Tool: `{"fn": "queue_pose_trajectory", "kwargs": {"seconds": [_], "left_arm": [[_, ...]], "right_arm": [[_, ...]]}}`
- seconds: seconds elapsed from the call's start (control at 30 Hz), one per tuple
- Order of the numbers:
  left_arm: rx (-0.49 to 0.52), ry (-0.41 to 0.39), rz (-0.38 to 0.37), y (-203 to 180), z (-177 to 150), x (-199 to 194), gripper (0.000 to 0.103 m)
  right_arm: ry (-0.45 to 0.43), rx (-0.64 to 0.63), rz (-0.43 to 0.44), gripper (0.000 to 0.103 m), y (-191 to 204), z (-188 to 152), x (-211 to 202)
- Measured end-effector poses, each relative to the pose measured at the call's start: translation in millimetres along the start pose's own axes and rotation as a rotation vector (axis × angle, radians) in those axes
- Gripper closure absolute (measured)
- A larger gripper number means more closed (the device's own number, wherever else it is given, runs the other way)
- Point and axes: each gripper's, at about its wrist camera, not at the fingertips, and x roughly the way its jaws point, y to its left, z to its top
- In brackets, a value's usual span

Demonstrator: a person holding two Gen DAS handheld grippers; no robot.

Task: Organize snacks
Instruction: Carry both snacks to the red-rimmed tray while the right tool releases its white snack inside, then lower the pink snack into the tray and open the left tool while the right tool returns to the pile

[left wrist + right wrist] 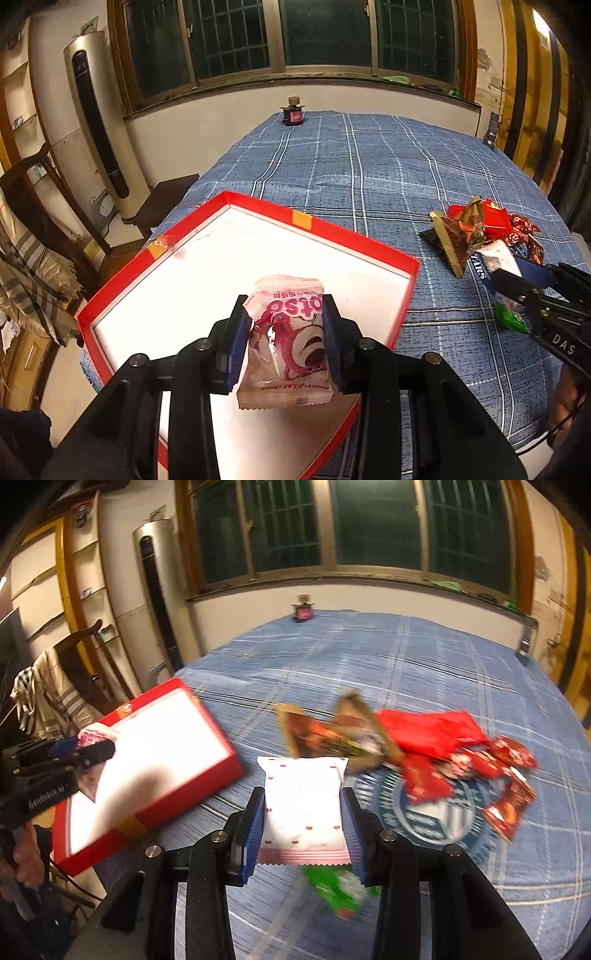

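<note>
My left gripper (286, 314) is shut on a pink Lotso snack packet (288, 343) and holds it above the red box (354, 242) with a white inside, whose floor shows bare. My right gripper (304, 808) is shut on a white packet with small red hearts (304, 805), held above the blue checked tablecloth (369, 657). In the right wrist view the red box (218, 771) lies to the left, with the left gripper (92, 751) over it. The right gripper (513, 284) shows at the right of the left wrist view.
A pile of loose snacks (476, 229) in red, brown and gold wrappers lies right of the box; it also shows in the right wrist view (424, 746). A green packet (338, 890) lies under my right gripper. A small jar (293, 112) stands at the far edge. A chair (48, 206) stands at the left.
</note>
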Motion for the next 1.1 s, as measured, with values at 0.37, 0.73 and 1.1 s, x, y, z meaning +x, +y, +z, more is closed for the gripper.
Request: {"fn": "queue_pose_trajectory", "kwargs": {"seconds": [0.37,0.73,1.1], "left_arm": [[-0.035,0.026,0.022,16,-6,7,0.068],[-0.077,0.051,0.065,32,-11,12,0.066],[-0.251,0.019,0.155,66,-16,6,0.041]], "right_arm": [[0.002,-0.06,0.093,0.062,73,30,35],[-0.002,-0.1,0.158,0.053,117,59,61],[-0.033,0.005,0.146,0.04,70,46,43]]}}
